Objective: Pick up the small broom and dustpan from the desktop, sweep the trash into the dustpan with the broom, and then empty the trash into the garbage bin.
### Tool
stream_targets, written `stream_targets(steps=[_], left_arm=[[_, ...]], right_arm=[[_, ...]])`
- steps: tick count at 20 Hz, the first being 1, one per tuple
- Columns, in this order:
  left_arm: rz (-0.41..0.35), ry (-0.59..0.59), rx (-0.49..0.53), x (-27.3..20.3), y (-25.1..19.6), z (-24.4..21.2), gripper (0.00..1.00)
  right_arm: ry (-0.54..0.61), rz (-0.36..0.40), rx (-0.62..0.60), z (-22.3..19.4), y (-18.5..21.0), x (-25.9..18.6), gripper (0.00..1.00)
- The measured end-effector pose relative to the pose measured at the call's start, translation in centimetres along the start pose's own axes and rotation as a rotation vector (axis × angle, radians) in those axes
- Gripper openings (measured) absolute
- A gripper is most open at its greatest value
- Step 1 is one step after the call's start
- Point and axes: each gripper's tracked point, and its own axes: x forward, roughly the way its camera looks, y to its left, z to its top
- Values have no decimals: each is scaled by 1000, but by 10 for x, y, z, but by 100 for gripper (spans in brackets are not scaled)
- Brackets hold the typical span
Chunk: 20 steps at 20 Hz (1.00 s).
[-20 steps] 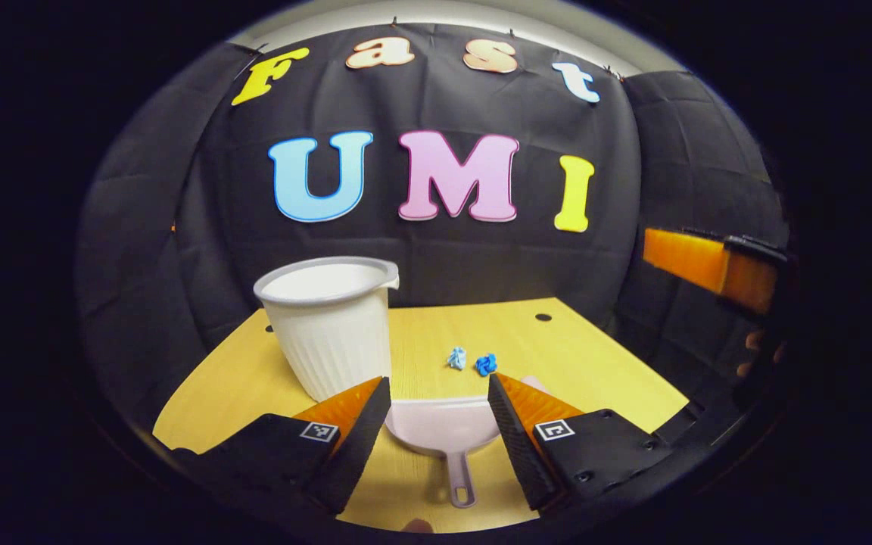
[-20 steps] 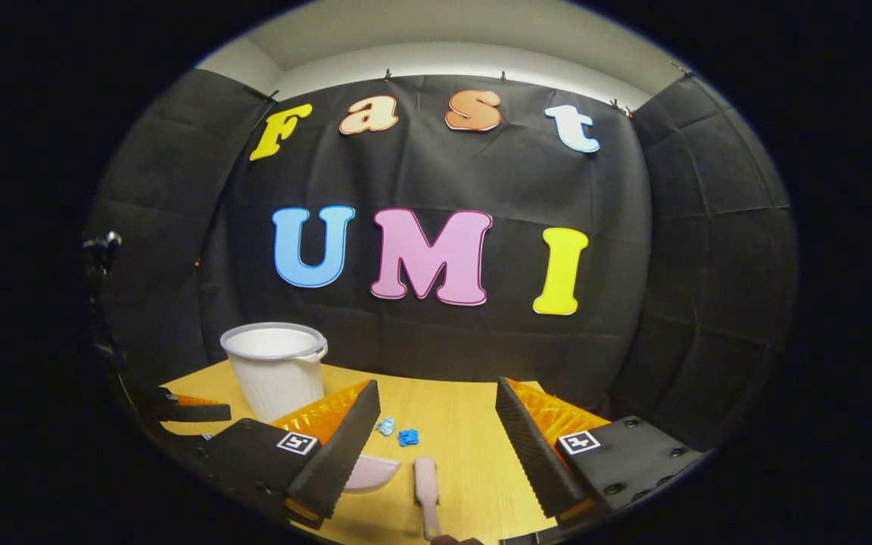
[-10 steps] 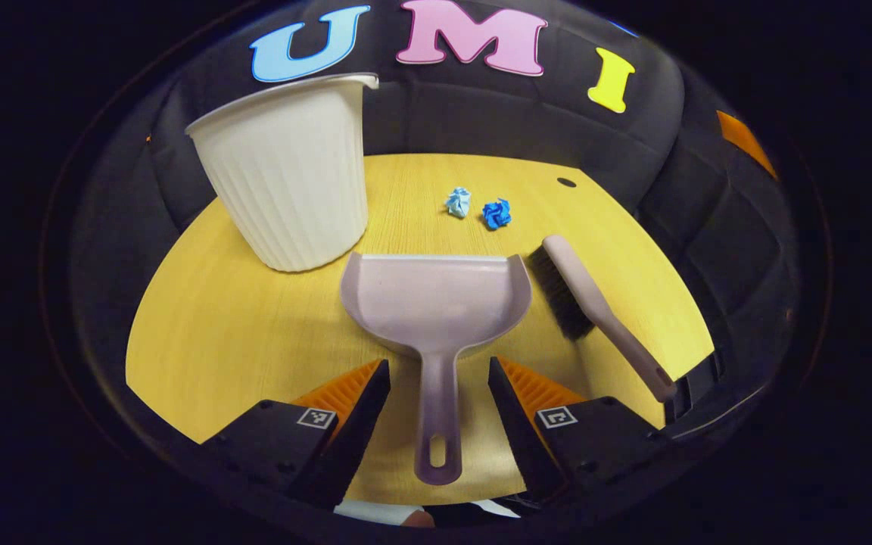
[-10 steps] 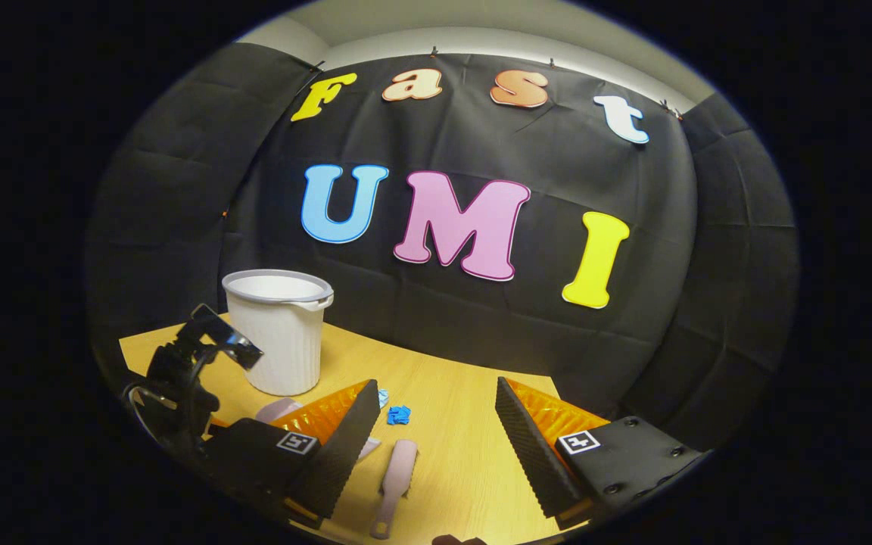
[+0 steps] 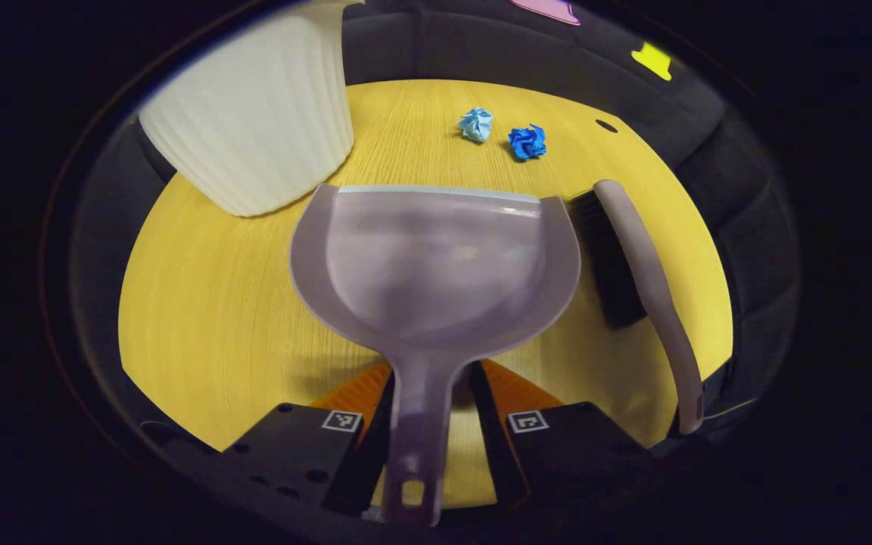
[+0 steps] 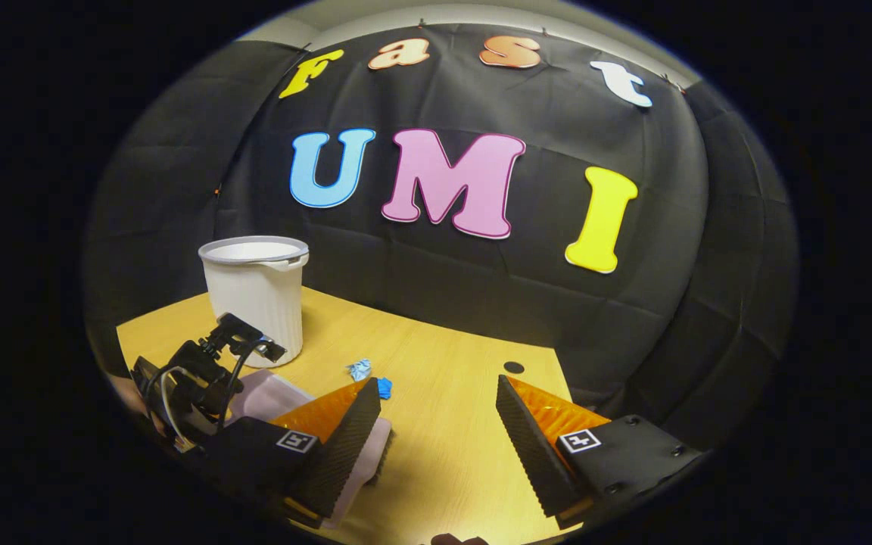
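The pale pink dustpan (image 5: 436, 257) lies flat on the yellow desktop (image 5: 209, 325), its mouth facing away from me. Its handle runs back between the fingers of my left gripper (image 5: 430, 372), which press on it from both sides. To its right lies the small broom (image 5: 652, 280), dark bristles facing the pan. Two crumpled paper balls, light blue (image 5: 476, 125) and dark blue (image 5: 527, 141), sit beyond the pan. My right gripper (image 6: 436, 390) hovers open over the desk, with the broom (image 6: 372, 462) partly hidden under its left finger and the paper balls (image 6: 362, 369) ahead.
The white ribbed garbage bin (image 5: 254, 129) stands at the far left, close to the dustpan's left corner. It also stands at the left in the right gripper view (image 6: 254, 291), behind the left gripper's body (image 6: 201, 371). A cable hole (image 6: 513, 367) marks the desktop's far side.
My left gripper dropped and moved forward along the dustpan's handle, and its fingers closed in on it. My right gripper tilted down a little, staying open above the broom.
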Motion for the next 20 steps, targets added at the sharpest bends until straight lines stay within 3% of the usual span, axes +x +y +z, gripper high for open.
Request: stream_targets(steps=[1, 4, 6, 8, 11, 15, 18, 20], left_arm=[[-1, 8, 8, -4, 0, 1, 36], [-9, 36, 27, -2, -1, 1, 31], [-15, 49, 18, -2, 0, -2, 30], [-20, 47, 11, -2, 1, -3, 31], [-24, 34, 5, 3, 4, -4, 30], [-47, 1, -33, 3, 10, -15, 31], [-58, -23, -28, -7, 20, -33, 30], [-72, -33, -47, -9, 25, -42, 31]], right_arm=[[23, 2, 18, -6, 0, 0, 99], [97, 25, 73, -22, 8, -3, 99], [179, 54, 90, -39, 20, -2, 99], [332, 90, 104, -70, 36, -8, 95], [541, 127, 125, -114, 56, -9, 100], [724, 120, 56, -164, 70, 6, 100], [932, 125, 66, -205, 82, -2, 96], [992, 98, 47, -215, 78, -1, 100]])
